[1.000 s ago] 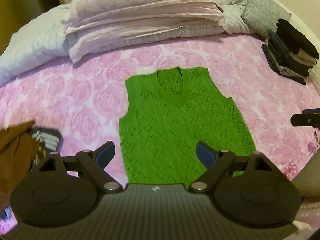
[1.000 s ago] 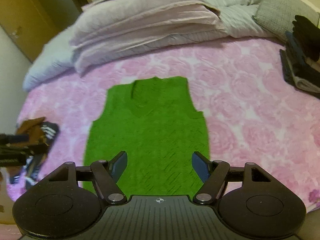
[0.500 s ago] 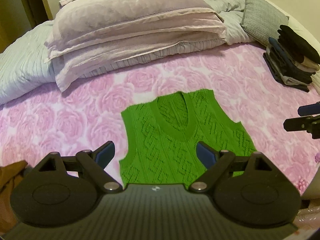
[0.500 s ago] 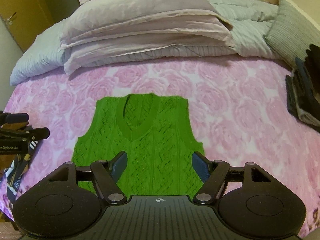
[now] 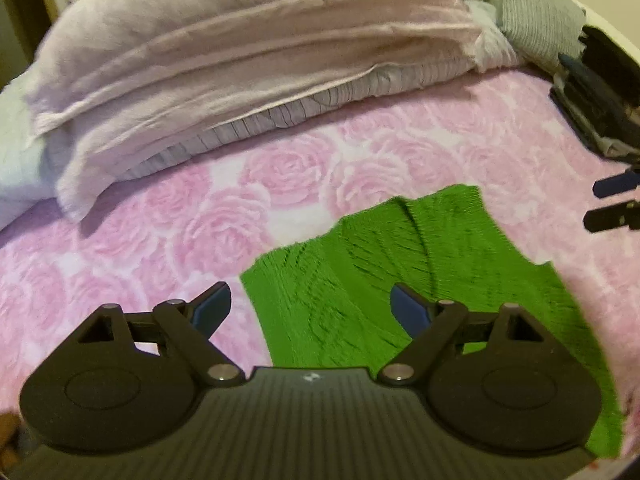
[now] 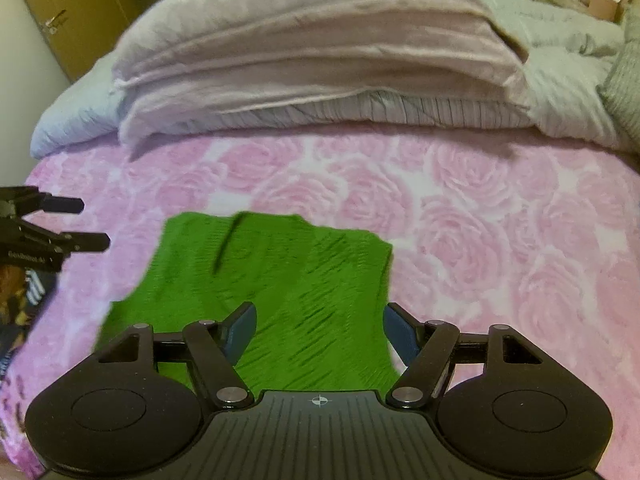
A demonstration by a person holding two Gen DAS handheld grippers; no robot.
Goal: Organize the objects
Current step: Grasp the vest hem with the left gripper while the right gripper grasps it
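Green knit, a sleeveless vest [image 5: 400, 280], lies flat on the pink rose-patterned bed cover [image 5: 200, 232], neckline toward the stacked pale pillows [image 5: 240, 60] beyond it. The left tongs [image 5: 310, 306] hang over the vest's left shoulder edge, jaws wide but closing, gripping nothing. The right tongs [image 6: 320, 326] hover over the vest's right side, spread wide and empty. Dark folded clothes [image 5: 600, 96] sit well right of the vest.

Vest [image 5: 400, 280] flat on bedspread [image 5: 280, 184], folded bedding [image 5: 240, 60] stacked behind.
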